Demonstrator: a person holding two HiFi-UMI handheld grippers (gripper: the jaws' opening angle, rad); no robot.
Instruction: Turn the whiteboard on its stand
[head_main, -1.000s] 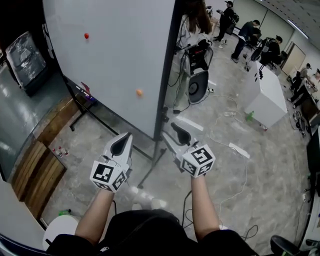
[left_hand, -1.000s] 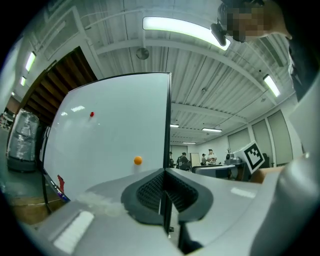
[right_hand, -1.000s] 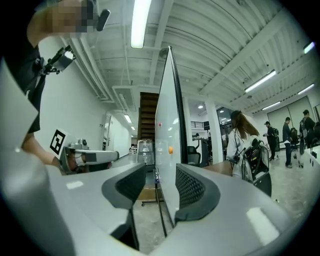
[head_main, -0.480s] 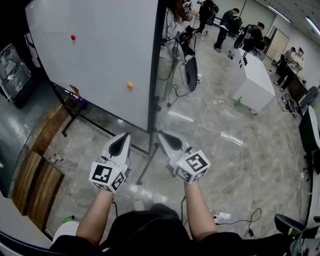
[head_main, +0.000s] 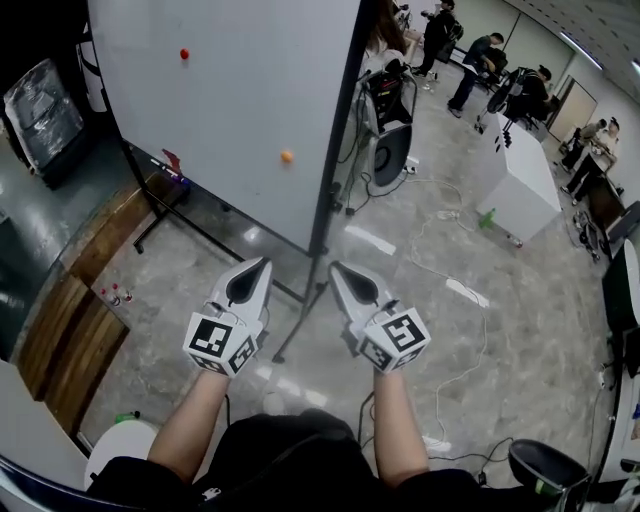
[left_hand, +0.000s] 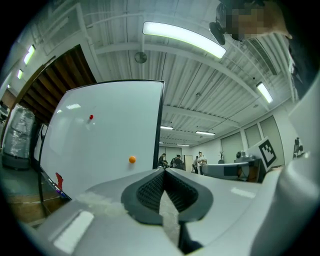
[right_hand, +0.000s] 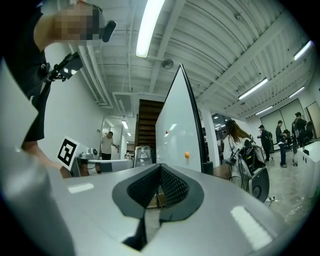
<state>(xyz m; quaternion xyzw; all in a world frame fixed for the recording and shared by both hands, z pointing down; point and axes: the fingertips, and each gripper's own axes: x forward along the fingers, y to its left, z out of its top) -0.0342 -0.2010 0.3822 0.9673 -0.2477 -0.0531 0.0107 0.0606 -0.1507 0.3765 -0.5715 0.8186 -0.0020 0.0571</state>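
The whiteboard (head_main: 230, 100) stands upright on its black stand (head_main: 337, 150) at eleven o'clock in the head view. An orange magnet (head_main: 287, 156) and a red magnet (head_main: 184, 53) sit on its face. Toward six o'clock from its near edge, apart from it, the left gripper (head_main: 260, 266) and right gripper (head_main: 336, 268) hang side by side, each with jaws pressed together on nothing. A white cabinet (head_main: 525, 175) sits at two o'clock.

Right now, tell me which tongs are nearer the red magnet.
Left. The left tongs are in front of the board, on its face side below the red magnet; the right tongs are past its black edge, farther away.
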